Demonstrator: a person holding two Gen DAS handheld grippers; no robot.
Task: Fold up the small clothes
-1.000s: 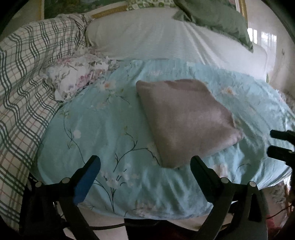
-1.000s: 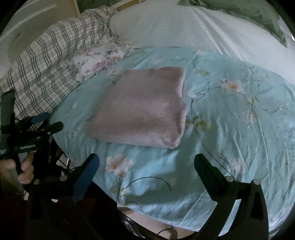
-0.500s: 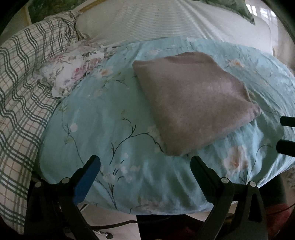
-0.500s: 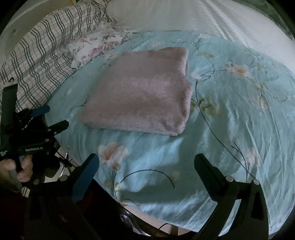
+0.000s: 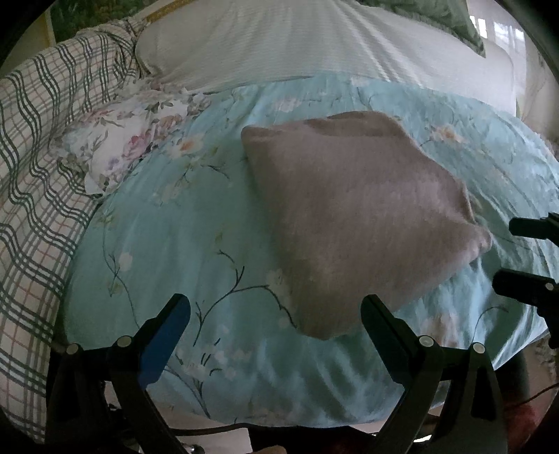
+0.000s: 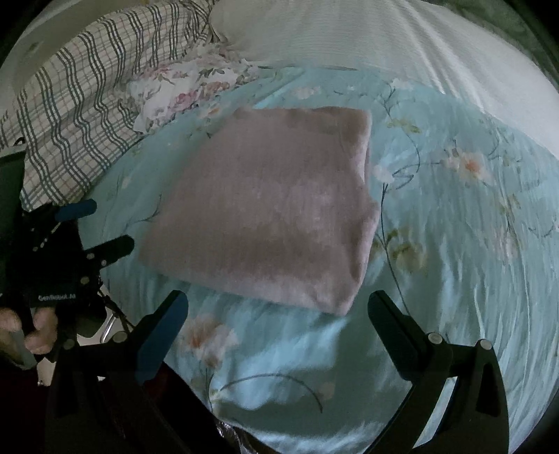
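Note:
A folded pinkish-grey cloth [image 5: 353, 216] lies flat on a light blue floral sheet [image 5: 181, 251]; it also shows in the right wrist view [image 6: 272, 206]. My left gripper [image 5: 276, 316] is open and empty, just short of the cloth's near corner. My right gripper [image 6: 277, 312] is open and empty, just before the cloth's near edge. The right gripper's fingers [image 5: 524, 258] show at the right edge of the left wrist view, beside the cloth's right corner. The left gripper [image 6: 94, 227] shows at the left in the right wrist view, held by a hand.
A checked cloth [image 5: 31, 167] lies heaped at the left, with a white flowered cloth [image 5: 122, 146] beside it. A white striped bed cover [image 5: 314, 38] lies behind. A green pillow [image 5: 464, 21] sits at the back right. The sheet's front edge drops off near the grippers.
Both grippers have moved closer to the folded cloth, which now looms larger. Both stay open. The cloth has not moved.

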